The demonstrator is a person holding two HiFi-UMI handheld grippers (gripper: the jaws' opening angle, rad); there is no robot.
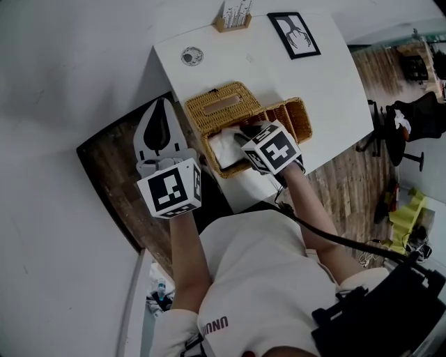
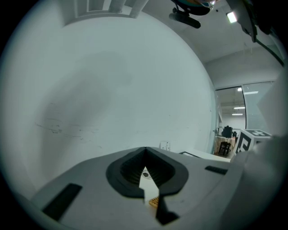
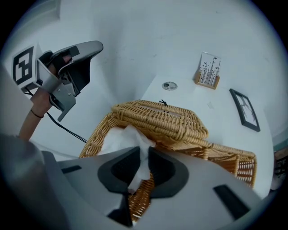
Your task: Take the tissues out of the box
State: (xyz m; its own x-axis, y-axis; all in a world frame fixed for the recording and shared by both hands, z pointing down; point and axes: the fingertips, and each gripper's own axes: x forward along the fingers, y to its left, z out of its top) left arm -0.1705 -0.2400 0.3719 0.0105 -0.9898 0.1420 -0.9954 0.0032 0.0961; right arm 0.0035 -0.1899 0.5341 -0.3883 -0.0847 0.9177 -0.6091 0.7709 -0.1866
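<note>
A wicker tissue box stands at the near edge of the white table, its woven lid tipped back behind it. White tissues fill the open base. My right gripper points steeply down into the box and is shut on a pinch of tissue, which rises between the pads. The box rim and lid lie just beyond the jaws. My left gripper hangs left of the table, off its edge, shut with nothing in it; it also shows in the right gripper view.
On the white table lie a framed picture, a small wooden card holder and a round disc. A second wicker compartment adjoins the box on the right. Dark wooden floor lies left, an office chair right.
</note>
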